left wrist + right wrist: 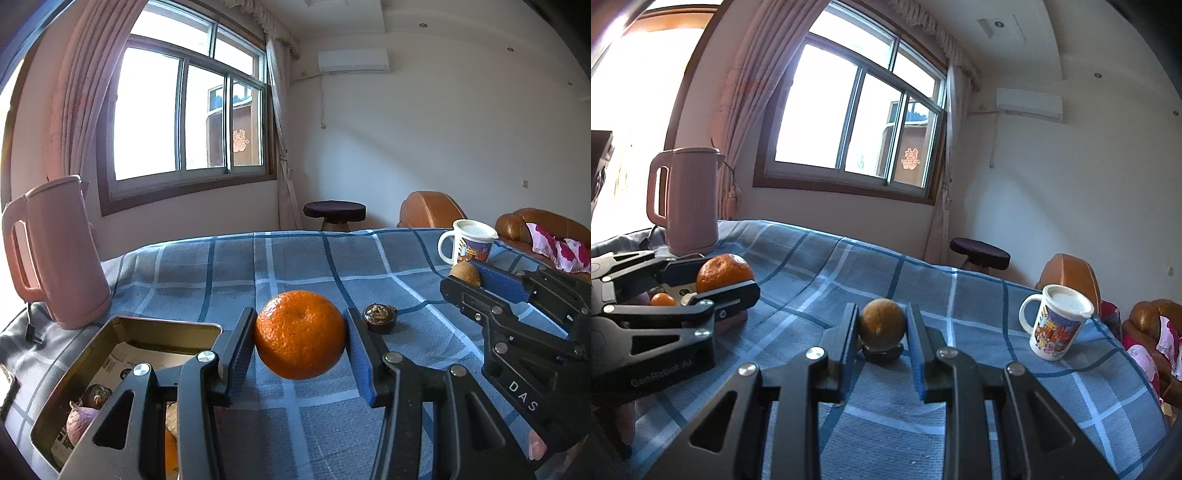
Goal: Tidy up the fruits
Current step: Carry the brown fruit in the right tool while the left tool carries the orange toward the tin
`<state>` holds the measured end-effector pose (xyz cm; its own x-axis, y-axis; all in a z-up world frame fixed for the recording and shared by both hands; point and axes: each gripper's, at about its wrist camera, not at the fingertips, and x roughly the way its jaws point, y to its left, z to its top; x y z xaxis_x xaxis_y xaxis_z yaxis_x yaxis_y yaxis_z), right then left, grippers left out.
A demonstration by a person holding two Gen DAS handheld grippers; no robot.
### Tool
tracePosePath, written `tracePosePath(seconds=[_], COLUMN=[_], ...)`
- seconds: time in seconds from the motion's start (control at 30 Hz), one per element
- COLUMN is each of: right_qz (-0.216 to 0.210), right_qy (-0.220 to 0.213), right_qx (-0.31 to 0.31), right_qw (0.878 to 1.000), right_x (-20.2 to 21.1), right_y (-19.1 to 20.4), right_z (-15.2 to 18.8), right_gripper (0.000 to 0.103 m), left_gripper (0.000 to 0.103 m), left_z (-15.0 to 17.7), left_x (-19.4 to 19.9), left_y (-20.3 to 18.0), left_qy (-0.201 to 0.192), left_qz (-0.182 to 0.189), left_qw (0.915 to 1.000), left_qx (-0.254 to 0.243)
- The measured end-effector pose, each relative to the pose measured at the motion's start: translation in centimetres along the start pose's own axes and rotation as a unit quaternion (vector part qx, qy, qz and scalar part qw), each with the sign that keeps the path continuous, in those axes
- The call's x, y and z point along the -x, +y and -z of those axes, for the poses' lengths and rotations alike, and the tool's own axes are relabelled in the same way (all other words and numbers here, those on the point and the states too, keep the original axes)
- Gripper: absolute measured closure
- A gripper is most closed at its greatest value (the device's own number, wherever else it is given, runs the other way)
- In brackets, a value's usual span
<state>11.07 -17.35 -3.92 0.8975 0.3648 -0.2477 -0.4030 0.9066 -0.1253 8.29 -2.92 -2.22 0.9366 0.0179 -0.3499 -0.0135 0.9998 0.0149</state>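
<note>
A round bright orange mandarin (299, 334) is clamped between the blue pads of the left gripper (300, 345), jaws partly closed on it, and is held clear above the blue checked tablecloth (295, 258). A small round brownish-yellow fruit (882, 320) is pinched in the right gripper (882, 332), jaws drawn in tight on it, and is held above a dark shrivelled fruit (884, 353) lying on the cloth. In the left wrist view that dark fruit (380, 317) is seen just beyond the left gripper's right finger. A rectangular gold-coloured metal tin (122, 369) is set at near left, partly hidden behind the left gripper's frame; paper, dark fruits and an orange piece are seen inside. Farther back, a pink plastic kettle (59, 254) is stood at left and a white printed mug with a lid (1056, 325) at right. A dark round stool (334, 214) and a brown leather sofa (517, 221) are seen beyond the table.
</note>
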Motion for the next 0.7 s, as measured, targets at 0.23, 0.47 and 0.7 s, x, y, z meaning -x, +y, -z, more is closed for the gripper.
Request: tracePosePath(seconds=[0.23, 0.47, 0.7], right_qz=[-0.017, -0.037, -0.057], right_qy=[0.003, 0.001, 0.001], right_qx=[0.002, 0.0, 0.007], right_qw=[1.0, 0.999, 0.998], right_x=[-0.1, 0.2, 0.2], right_y=[1.4, 2.7, 4.5], right_z=[-0.3, -1.3, -1.9], right_gripper=[0.075, 0.075, 0.075], left_gripper=[0.054, 0.054, 0.054], left_z=[0.2, 0.1, 0.1], left_x=[0.8, 1.7, 2.6], left_y=[0.8, 2.2, 4.1], left_qy=[-0.004, -0.004, 0.0], left_qz=[-0.004, -0.009, -0.021], left_qw=[1.0, 0.9999, 0.9997], left_qx=[0.001, 0.007, 0.013])
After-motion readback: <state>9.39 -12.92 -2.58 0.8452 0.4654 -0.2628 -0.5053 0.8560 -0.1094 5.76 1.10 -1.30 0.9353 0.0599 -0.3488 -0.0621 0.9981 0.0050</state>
